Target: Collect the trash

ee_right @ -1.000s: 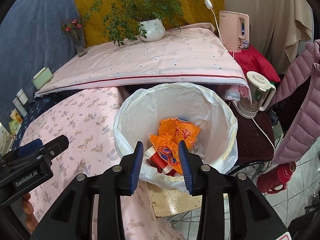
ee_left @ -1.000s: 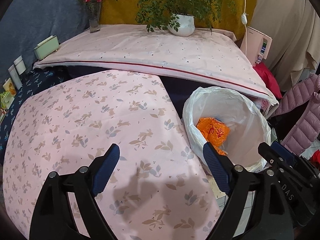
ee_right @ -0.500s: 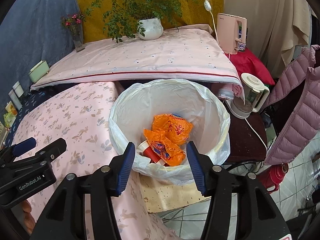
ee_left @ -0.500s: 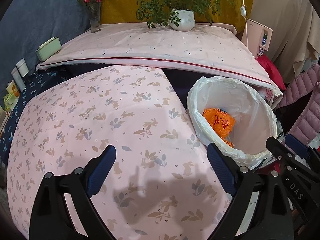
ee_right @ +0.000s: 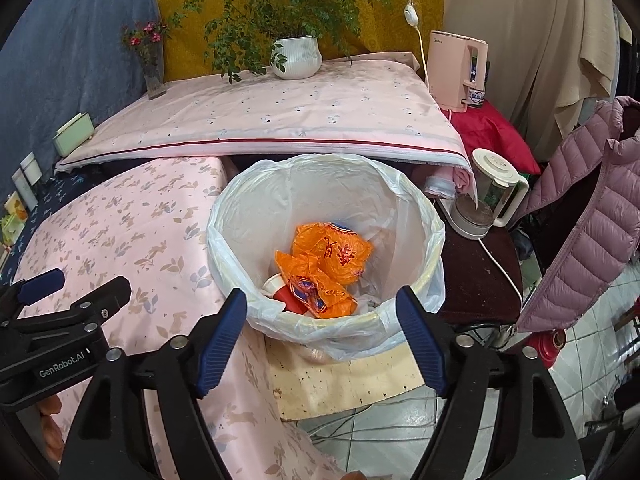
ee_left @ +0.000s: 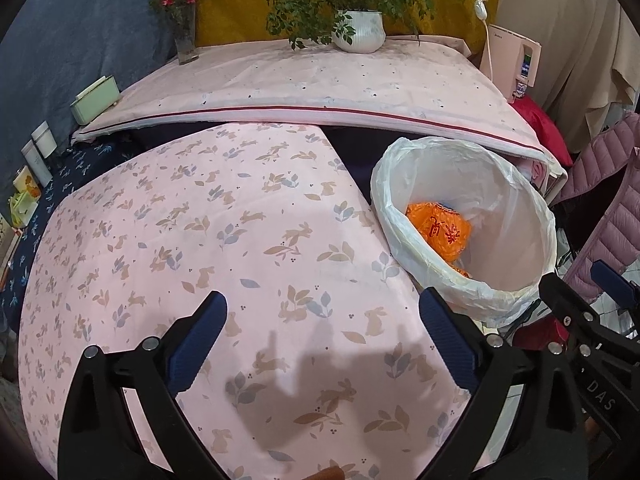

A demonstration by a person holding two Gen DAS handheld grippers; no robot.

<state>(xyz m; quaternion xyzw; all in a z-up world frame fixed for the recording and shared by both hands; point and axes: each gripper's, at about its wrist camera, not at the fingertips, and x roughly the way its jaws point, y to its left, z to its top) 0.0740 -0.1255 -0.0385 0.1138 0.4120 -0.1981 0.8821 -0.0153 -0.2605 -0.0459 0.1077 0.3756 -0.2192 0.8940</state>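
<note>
A waste bin lined with a white plastic bag (ee_right: 320,200) stands beside the table with the pink rabbit-print cloth (ee_left: 240,220). Crumpled orange bags (ee_right: 328,256) and a red-and-white cup (ee_right: 280,288) lie inside it. My right gripper (ee_right: 320,296) hovers over the bin's near rim; its jaws are opening and nothing is between them. My left gripper (ee_left: 322,300) hangs above the tablecloth to the left of the bin (ee_left: 508,220). Its jaws are opening too, with nothing between them. The orange bags (ee_left: 438,230) also show in the left wrist view.
A higher table with a pink cloth (ee_right: 280,120) behind carries a potted plant (ee_right: 296,56), a flower vase (ee_right: 154,68) and a green box (ee_right: 74,134). Right of the bin stand a glass kettle (ee_right: 488,200), a pink dispenser (ee_right: 456,68), a hanging puffer jacket (ee_right: 592,208) and a red flask (ee_right: 548,344).
The right jaws have spread wide apart, and the cup and orange bag seen between them now lie clear in the bin. The left jaws widened slightly.
</note>
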